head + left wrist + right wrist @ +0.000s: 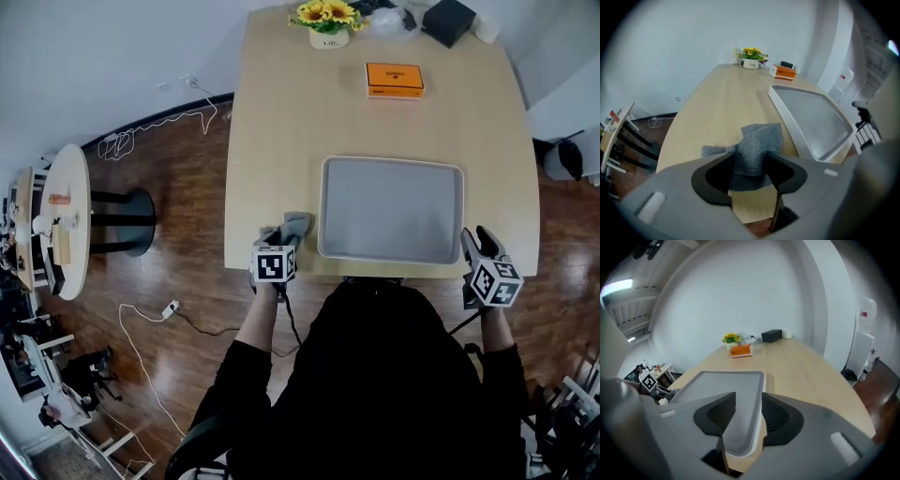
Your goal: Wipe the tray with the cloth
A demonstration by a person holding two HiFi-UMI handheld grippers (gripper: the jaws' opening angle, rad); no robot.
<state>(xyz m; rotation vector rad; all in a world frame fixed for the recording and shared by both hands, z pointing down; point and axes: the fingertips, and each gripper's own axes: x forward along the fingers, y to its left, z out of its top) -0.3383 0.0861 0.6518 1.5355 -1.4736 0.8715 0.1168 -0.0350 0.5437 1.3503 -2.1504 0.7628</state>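
Left tool: the left gripper has its jaws spread wide – a raised fold of the cloth lies between them, but the pads do not appear to press on it.
Right tool: the right gripper is just as wide open, straddling the rim at the tray's near right corner and gripping nothing.
Cloth: grey and crumpled, on the table just left of the tray, by the near edge.
Tray: the tray is grey, empty, and sits flat close to the near edge of the table.
Step in hand: likely taking up the cloth while the other tool steadies the tray.
Doing it well: close on the thick raised fold, not a thin corner, so the cloth stays bunched for wiping – and pinch the tray rim firmly so the tray does not slide.
Count: one tray, one cloth, two grippers; far off, one orange box, one pot of yellow flowers and one dark box.
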